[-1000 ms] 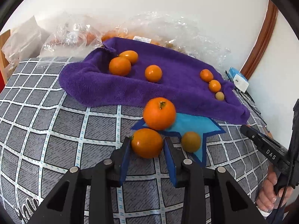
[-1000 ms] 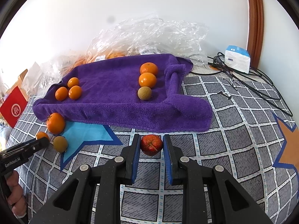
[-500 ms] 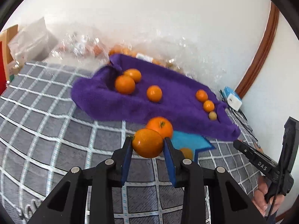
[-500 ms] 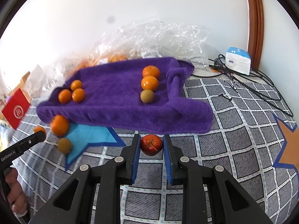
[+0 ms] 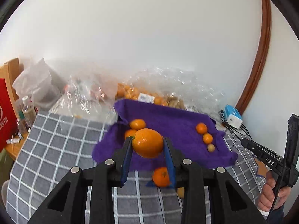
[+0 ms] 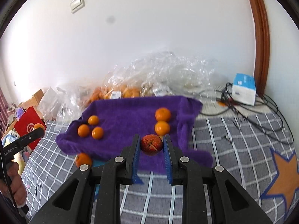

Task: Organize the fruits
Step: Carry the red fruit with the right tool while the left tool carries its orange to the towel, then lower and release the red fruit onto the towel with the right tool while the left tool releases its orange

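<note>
My left gripper (image 5: 148,145) is shut on a large orange (image 5: 147,142) and holds it in the air in front of the purple towel (image 5: 173,123). My right gripper (image 6: 151,145) is shut on a small dark red fruit (image 6: 151,144), held above the towel's (image 6: 127,119) near edge. Several small oranges lie on the towel: a group at its left (image 6: 90,128) and two at its right (image 6: 162,120), with a small brownish fruit (image 5: 211,147) beside them. Another orange (image 5: 161,176) lies on the checked cloth below my left gripper.
Clear plastic bags of fruit (image 6: 149,85) lie behind the towel by the wall. A white-and-blue charger box (image 6: 243,89) with black cables (image 6: 261,112) sits at the right. A red bag (image 6: 28,127) stands at the left. The checked grey cloth (image 5: 56,140) covers the table.
Both grippers have lifted their fruit off the checked cloth and risen, moving toward the towel. The view now looks higher, over the towel to the wall.
</note>
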A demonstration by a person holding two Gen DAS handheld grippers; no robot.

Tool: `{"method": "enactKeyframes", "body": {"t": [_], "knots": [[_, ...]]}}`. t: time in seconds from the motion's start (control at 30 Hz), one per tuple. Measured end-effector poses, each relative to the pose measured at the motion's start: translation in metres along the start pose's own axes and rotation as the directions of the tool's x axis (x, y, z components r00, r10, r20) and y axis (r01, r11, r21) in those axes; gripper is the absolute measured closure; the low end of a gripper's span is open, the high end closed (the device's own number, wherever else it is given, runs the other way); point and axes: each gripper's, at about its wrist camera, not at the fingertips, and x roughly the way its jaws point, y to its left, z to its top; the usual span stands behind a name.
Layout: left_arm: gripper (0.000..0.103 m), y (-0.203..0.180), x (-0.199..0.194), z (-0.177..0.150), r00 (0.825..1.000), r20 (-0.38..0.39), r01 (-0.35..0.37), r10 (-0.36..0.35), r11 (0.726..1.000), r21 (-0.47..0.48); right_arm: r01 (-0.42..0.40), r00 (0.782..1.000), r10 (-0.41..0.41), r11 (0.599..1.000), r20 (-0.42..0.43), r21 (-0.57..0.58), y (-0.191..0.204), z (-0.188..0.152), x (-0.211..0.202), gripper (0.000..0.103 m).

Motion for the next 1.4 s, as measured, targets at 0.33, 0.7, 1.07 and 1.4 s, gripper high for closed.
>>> {"method": "enactKeyframes", "body": {"t": [0.33,0.7,1.07,1.4], "knots": [[0.072,0.026,0.036,0.021,0.998,-0.053,-0.028,0.025,0.998,-0.062,-0.019,0.989,0.010,0.998,-0.147,-0.059,0.019,0.005,0.080,0.079],[0.072,0.022,0.087,0.006,0.982,-0.186,0.004,-0.019,0.997,-0.078,-0.023,0.966,0.008,0.998,-0.260,-0.056,0.019,-0.015,0.126,0.079],[0.071,0.013,0.123,-0.008,0.952,-0.305,-0.035,0.010,0.996,-0.077,-0.031,0.970,0.027,0.999,-0.242,-0.014,0.007,-0.016,0.111,0.067],[0.071,0.013,0.135,-0.005,0.949,-0.314,-0.064,0.034,0.994,-0.085,-0.018,0.978,0.019,1.000,-0.210,0.006,-0.003,-0.012,0.099,0.066]]}}
